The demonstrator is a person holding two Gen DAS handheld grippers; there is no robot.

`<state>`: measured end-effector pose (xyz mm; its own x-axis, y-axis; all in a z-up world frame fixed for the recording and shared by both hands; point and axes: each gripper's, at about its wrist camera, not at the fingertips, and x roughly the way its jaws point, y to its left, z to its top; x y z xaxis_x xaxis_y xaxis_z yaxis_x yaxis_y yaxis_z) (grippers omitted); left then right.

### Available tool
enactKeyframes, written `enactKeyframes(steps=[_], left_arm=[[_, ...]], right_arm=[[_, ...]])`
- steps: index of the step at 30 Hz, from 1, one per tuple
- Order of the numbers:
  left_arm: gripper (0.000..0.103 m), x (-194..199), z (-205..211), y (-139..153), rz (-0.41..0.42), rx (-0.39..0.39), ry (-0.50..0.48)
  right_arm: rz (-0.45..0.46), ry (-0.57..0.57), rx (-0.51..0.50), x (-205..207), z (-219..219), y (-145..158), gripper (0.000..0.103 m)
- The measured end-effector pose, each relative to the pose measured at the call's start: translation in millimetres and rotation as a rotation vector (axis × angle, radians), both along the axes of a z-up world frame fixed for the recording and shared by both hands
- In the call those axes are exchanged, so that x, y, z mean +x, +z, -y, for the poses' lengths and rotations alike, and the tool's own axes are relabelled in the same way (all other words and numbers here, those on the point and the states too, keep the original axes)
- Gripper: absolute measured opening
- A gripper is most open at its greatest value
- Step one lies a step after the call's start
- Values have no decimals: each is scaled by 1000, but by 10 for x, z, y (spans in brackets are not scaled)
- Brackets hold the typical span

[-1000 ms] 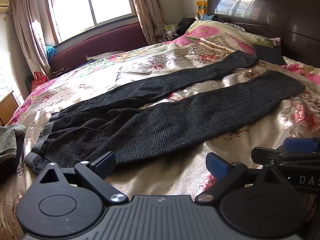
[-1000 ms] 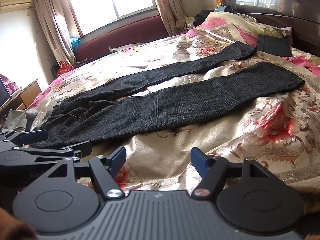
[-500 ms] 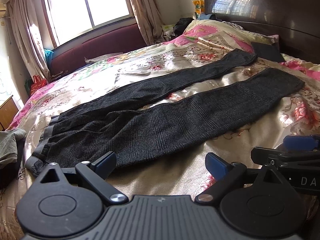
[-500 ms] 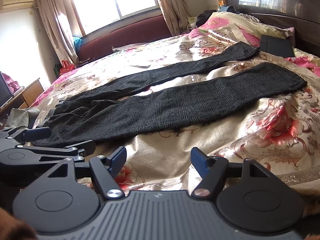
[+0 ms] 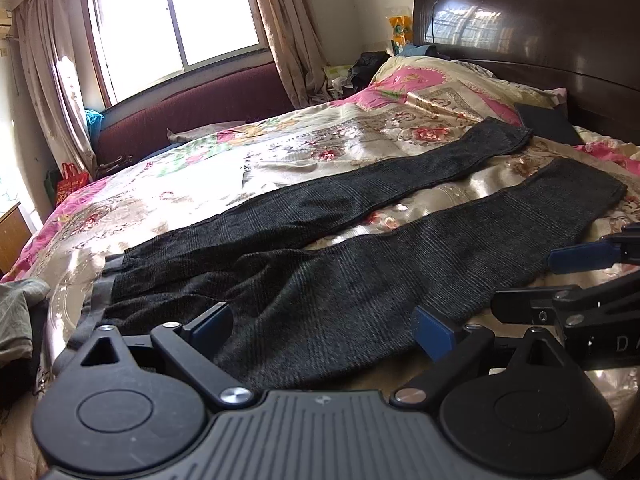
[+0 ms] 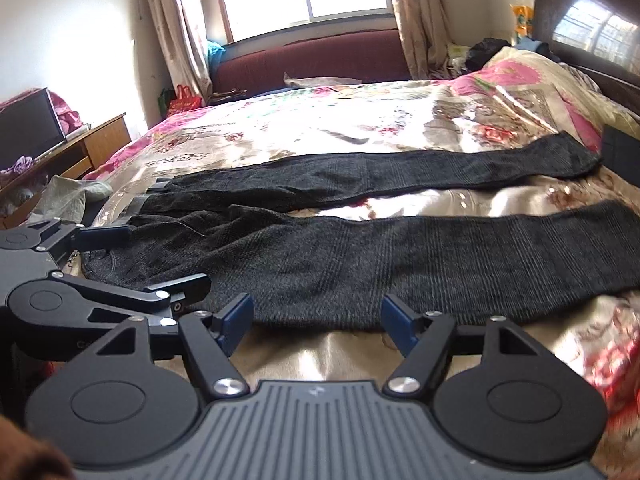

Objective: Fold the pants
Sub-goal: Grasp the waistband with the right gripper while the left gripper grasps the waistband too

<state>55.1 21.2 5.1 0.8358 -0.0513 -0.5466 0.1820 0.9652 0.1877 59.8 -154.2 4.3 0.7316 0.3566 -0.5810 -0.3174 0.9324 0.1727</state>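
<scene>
Left wrist: pants (image 5: 320, 264) flat on bedspread (image 5: 280, 152), long axis 8-to-2 o'clock, waistband at 8, cuffs at 2. Left gripper (image 5: 322, 330) jaws wide apart, empty, over thigh fabric near waist.

Right wrist: pants (image 6: 360, 256) run 9-to-3. Right gripper (image 6: 316, 322) jaws spread, empty, at near leg's edge; pants at 12.

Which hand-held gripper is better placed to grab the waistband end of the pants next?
Left, probably. The left hand-held gripper hangs open over the hip area of the dark grey pants, nearest the waistband. The right hand-held gripper sits further along, at the near leg's edge.
</scene>
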Motion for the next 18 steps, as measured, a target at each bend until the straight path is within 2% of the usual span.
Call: enactKeyframes(steps=[4, 9, 14, 18], left_arm=[[103, 413, -385, 42, 18, -11, 2], [103, 1003, -959, 45, 16, -12, 44], [103, 1404, -1462, 104, 23, 38, 100], [103, 1700, -1760, 109, -21, 87, 119]], right_arm=[[-18, 108, -47, 575, -300, 54, 72], [-55, 278, -116, 1365, -862, -23, 71], [-71, 403, -182, 1950, -1362, -52, 58], [-103, 493, -236, 2322, -1654, -20, 57]])
